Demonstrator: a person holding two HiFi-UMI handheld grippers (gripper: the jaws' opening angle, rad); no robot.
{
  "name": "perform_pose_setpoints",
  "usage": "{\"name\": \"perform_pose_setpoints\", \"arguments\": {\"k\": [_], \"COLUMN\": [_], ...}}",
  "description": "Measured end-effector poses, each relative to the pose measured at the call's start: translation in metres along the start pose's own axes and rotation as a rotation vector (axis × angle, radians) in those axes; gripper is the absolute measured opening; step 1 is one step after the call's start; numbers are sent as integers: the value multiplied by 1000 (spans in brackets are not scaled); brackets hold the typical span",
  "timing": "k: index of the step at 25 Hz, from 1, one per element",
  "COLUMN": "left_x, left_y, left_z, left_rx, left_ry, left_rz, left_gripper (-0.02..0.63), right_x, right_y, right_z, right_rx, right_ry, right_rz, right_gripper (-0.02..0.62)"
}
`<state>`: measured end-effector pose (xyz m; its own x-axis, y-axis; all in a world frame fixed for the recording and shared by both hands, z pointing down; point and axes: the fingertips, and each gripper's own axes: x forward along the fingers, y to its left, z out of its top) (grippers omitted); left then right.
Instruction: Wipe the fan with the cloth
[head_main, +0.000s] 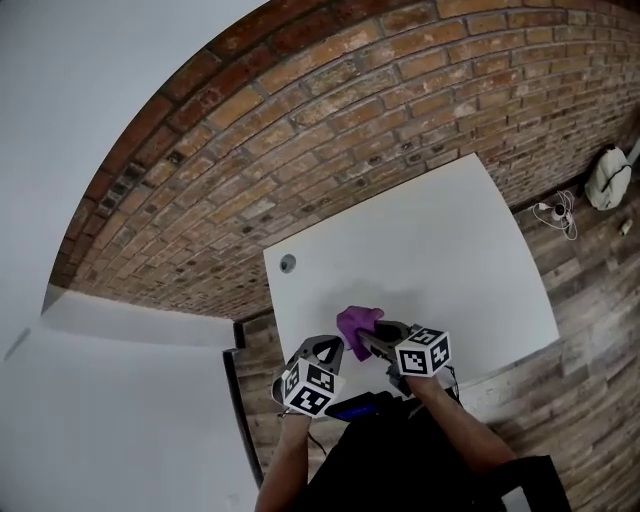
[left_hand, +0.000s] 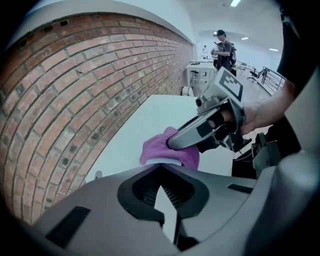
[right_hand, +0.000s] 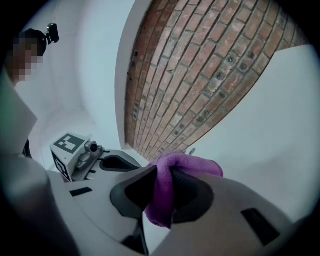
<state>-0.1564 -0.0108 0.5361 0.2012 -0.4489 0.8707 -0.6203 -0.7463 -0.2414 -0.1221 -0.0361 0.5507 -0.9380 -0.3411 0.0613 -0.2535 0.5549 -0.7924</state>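
My right gripper (head_main: 366, 335) is shut on a purple cloth (head_main: 358, 322) just above the white table (head_main: 420, 250) near its front edge. In the right gripper view the cloth (right_hand: 172, 172) is pinched between the jaws of that gripper (right_hand: 162, 186), bunched above and hanging below. My left gripper (head_main: 330, 348) sits close beside it on the left, with its jaws shut and nothing visible between them (left_hand: 161, 172). From the left gripper view, the right gripper (left_hand: 173, 143) presses the cloth (left_hand: 165, 150) down just past my left jaws. A thin pale edge (left_hand: 161, 161) shows under the cloth. I cannot make out a fan.
A red brick wall (head_main: 380, 110) runs behind the table. A small round grommet (head_main: 288, 263) sits near the table's far left corner. A white bag (head_main: 607, 178) and cables (head_main: 558, 212) lie on the wooden floor at right. A person (left_hand: 223, 47) stands far off.
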Motion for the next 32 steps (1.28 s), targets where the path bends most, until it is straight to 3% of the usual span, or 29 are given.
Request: {"name": "perform_pose_setpoints", "arguments": {"k": [5, 8, 10, 12, 14, 18, 23, 27, 30, 32], "left_x": [0, 0, 0, 0, 0, 0, -1, 0, 0, 0], "left_y": [-1, -2, -1, -2, -2, -3, -2, -3, -3, -5], "left_z": [-1, -1, 0, 0, 0, -1, -1, -1, -1, -2], "left_rx": [28, 31, 35, 41, 45, 46, 50, 50, 53, 53], "left_ry": [20, 25, 29, 34, 37, 41, 47, 46, 50, 51], "left_rz": [0, -7, -4, 1, 5, 8, 14, 13, 15, 15], "left_gripper": [3, 3, 3, 3, 3, 3, 3, 3, 3, 3], "right_x": [-2, -16, -24, -31, -29, -5, 2, 8, 4, -7], "right_y": [-55, -58, -36, -5, 15, 6, -34, -46, -71, -84], "right_z": [-50, -34, -2, 31, 43, 5, -27, -41, -58, -62], "right_rx": [61, 145, 212, 298, 307, 188, 253, 199, 146, 171], "right_ry": [168, 70, -65, -208, -242, -90, -83, -27, 96, 117], "right_rz": [-125, -132, -14, 170, 263, 116, -7, -33, -165, -235], "right_gripper": [63, 63, 63, 63, 63, 63, 63, 63, 63, 63]}}
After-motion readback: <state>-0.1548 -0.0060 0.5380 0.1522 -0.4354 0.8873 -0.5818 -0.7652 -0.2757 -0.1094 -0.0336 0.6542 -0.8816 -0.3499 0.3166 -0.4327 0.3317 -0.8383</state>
